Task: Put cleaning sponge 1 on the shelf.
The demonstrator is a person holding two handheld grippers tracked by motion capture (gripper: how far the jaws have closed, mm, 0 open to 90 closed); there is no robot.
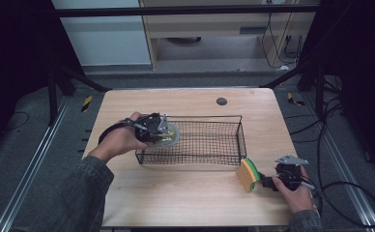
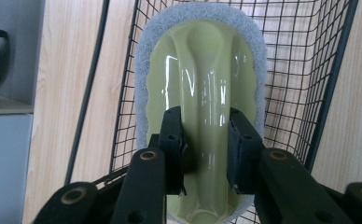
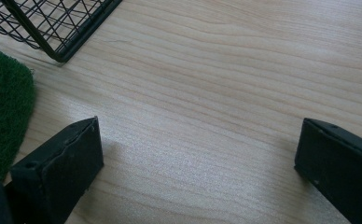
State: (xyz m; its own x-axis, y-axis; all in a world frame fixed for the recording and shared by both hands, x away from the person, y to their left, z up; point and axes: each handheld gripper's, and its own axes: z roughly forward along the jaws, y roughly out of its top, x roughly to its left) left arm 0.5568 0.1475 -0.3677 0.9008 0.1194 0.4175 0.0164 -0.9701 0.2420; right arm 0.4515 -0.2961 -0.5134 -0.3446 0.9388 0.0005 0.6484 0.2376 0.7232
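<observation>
A black wire basket [image 1: 209, 140] stands near the middle of the wooden counter [image 1: 185, 193], its long sides running parallel to the counter's near edge. The left tool [image 1: 162, 133] is at the basket's left end, and its jaws are clamped on the raised handle of a pale green scrubber with a grey pad [image 2: 202, 84]. In the left gripper view the two black pads press on either side of the glossy handle ridge, and the grey pad rims the green body all round. The scrubber hangs just inside the left end of the basket, with the wire mesh showing behind and to both sides of it; whether it touches the basket floor cannot be told. The rest of the basket shows bare mesh with the wood visible through it. Outside the basket, just beside its near right corner, a yellow sponge with a green scouring layer [image 1: 248, 175] stands on edge on the counter, towards the counter's near right corner. The right tool [image 1: 266, 182] sits right next to that sponge, its jaws spread wide over bare wood in the right gripper view, with the green layer at the left of that view and nothing between the jaws.
</observation>
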